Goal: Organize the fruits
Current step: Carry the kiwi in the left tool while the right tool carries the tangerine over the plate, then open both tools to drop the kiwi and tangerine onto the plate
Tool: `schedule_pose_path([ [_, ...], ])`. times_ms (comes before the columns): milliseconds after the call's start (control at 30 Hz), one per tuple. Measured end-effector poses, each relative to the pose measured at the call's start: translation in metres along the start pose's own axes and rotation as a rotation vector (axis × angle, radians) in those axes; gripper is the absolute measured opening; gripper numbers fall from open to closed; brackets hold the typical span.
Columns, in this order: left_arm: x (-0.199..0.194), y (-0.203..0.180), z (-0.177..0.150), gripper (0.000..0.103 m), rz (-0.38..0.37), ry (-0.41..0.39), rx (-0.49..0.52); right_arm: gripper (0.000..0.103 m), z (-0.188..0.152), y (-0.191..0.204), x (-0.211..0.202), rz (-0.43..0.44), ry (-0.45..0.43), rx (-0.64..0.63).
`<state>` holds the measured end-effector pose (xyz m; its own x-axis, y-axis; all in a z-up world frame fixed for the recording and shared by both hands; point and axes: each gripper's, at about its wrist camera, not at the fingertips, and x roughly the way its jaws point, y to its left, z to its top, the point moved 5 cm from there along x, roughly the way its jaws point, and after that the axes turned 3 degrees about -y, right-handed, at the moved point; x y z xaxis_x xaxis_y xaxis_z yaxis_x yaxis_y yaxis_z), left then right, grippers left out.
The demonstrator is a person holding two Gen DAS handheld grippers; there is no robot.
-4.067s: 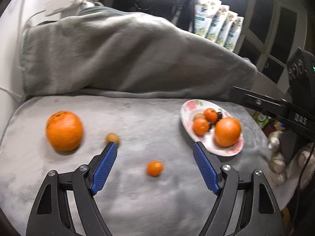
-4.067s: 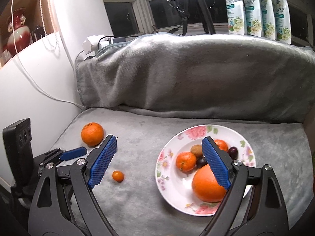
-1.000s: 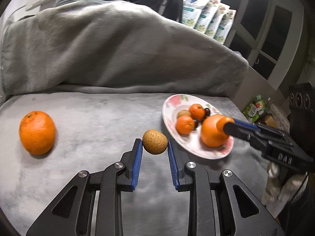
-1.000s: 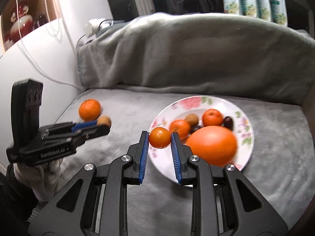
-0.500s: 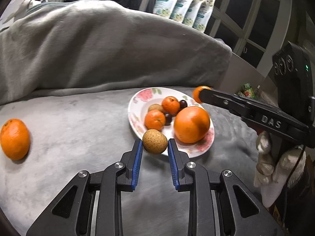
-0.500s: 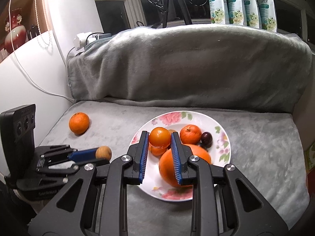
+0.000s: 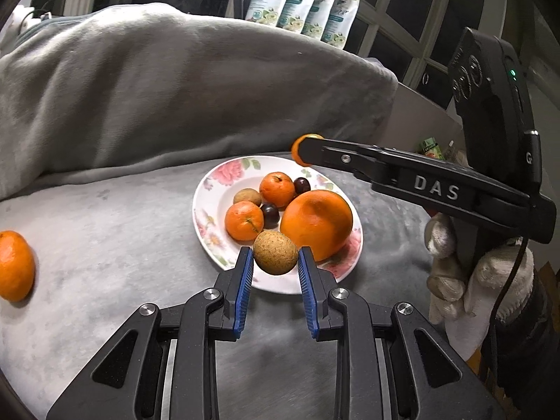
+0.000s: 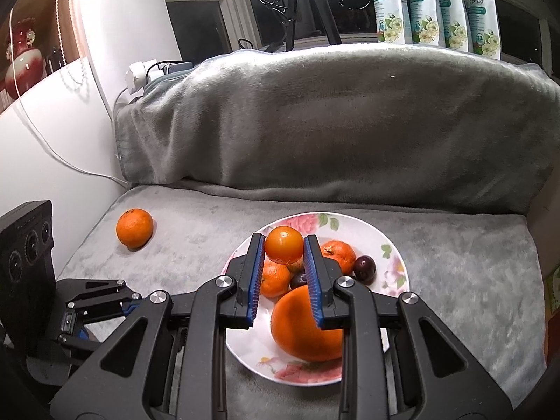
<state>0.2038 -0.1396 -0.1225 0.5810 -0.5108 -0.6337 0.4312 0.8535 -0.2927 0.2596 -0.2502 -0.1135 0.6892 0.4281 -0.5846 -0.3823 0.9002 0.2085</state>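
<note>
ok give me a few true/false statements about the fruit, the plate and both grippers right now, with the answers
1. The left gripper is shut on the brown fruit. True.
2. The right gripper is open with nothing in it. False: it is shut on the small orange fruit.
3. The large orange lies on the floral plate. True.
4. Every orange fruit is on the plate or in a gripper. False: the loose orange lies on the grey blanket, left of the plate.
5. The plate holds only orange fruits. False: two dark plums lie there too.
</note>
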Motion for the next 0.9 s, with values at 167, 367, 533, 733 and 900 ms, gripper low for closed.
schedule_pose_path([
  [167, 0.007, -0.003, 0.002, 0.025, -0.002, 0.011, 0.007, 0.024, 0.001, -0.003, 0.008, 0.007, 0.012, -0.003],
  [367, 0.014, -0.003, 0.001, 0.025, -0.002, 0.023, 0.006, 0.024, 0.002, -0.006, 0.015, 0.009, 0.023, -0.002],
  [533, 0.018, -0.003, 0.002, 0.025, 0.0, 0.028, 0.007, 0.024, 0.001, -0.008, 0.022, 0.01, 0.035, -0.001],
  [733, 0.021, -0.004, 0.002, 0.025, 0.0, 0.032, 0.007, 0.024, -0.001, -0.009, 0.028, 0.008, 0.05, 0.002],
  [900, 0.022, -0.005, 0.003, 0.025, -0.001, 0.032, 0.007, 0.024, -0.002, -0.009, 0.03, 0.003, 0.054, 0.002],
])
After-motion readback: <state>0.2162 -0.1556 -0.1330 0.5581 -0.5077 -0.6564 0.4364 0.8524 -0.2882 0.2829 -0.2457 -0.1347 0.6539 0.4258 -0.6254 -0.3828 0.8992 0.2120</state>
